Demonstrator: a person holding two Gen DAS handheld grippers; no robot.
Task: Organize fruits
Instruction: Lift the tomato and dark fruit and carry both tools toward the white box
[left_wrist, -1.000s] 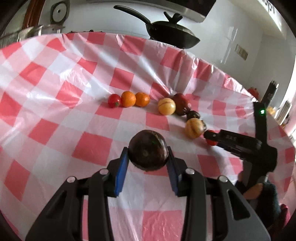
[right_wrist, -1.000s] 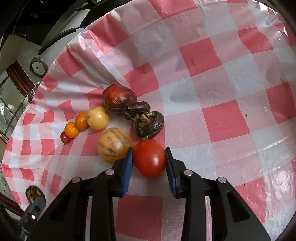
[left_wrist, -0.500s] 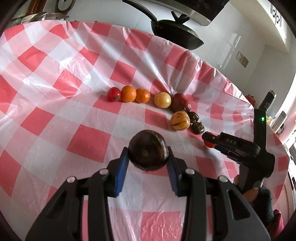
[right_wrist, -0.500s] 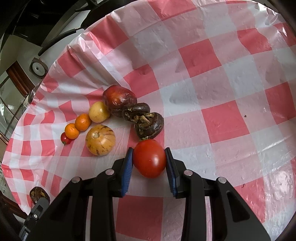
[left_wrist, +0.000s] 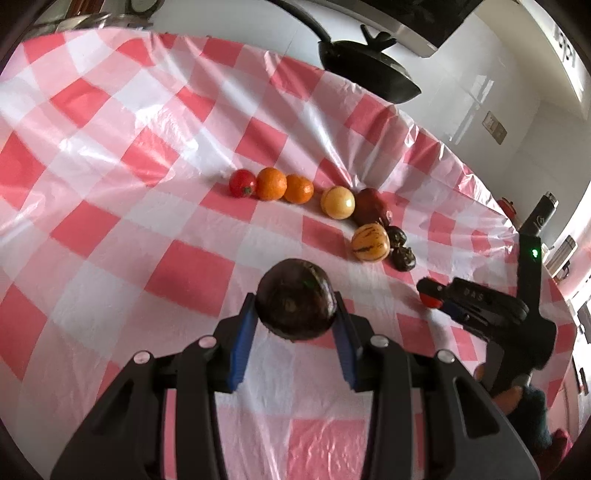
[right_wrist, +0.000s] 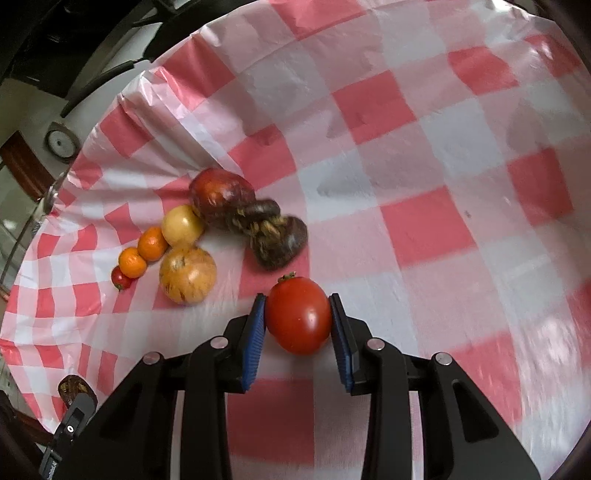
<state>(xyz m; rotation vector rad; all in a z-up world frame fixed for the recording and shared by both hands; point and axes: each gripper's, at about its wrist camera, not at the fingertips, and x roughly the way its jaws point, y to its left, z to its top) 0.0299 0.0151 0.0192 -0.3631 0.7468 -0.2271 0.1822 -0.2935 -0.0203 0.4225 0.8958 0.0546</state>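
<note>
The left gripper holds its jaws closed on a dark purple round fruit at lower centre of the left view. The right gripper clamps a smooth red tomato. The row of fruit lies mid-frame on the red-and-white checked tabletop.

Risks: the tomato may bruise under excess force; a released round fruit may roll; the striped yellow fruit sits near the approach path.

Legible writing: none; raised lettering on the right gripper is unclear.

2 wrist fisheyes, close above table, share fruit row.
</note>
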